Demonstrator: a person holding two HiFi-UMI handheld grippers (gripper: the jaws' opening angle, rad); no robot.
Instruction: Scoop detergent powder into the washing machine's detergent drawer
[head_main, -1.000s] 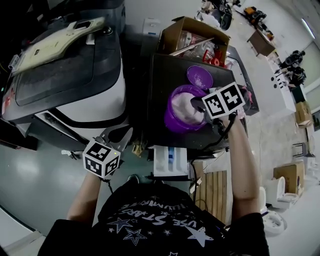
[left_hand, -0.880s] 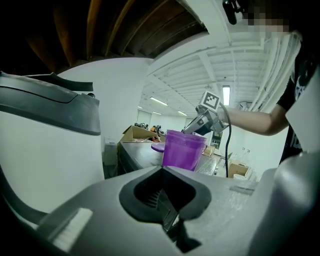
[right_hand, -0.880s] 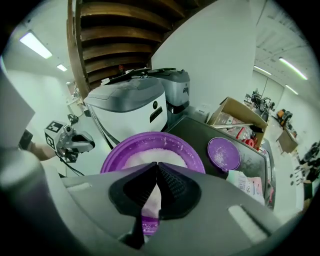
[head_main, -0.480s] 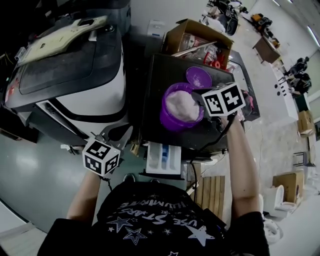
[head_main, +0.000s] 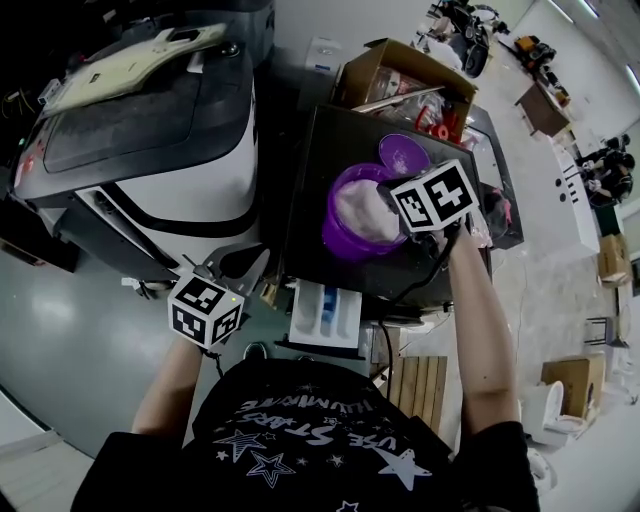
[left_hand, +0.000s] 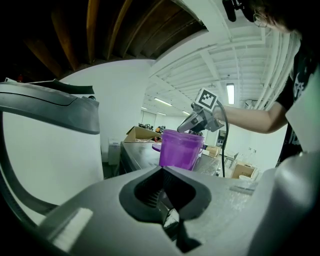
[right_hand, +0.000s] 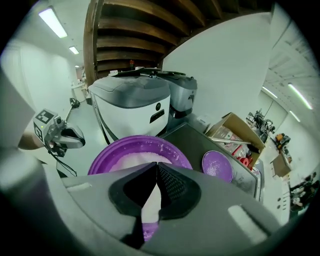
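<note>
My right tool (right_hand: 156, 167), clenched on the scoop (right_hand: 150, 207), should dip shallowly into the tub (right_hand: 107, 155) powder (right_hand: 135, 160); left tool (left_hand: 162, 172) clenched, empty.

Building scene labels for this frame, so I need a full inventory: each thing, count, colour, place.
tub: 1, purple, on the washer, lid off
detergent powder: white, in the tub
lid: 1, purple, on the washer top behind the tub
washer: 1, dark top, centre
detergent drawer: 1, white with blue, pulled out at the washer's front
second machine: 1, grey and white, left of the washer
cardboard box: 1, brown, behind the washer
left gripper: jaws together, low by the second machine
right gripper: jaws together, over the tub; white strip between them, scoop handle or powder unclear
</note>
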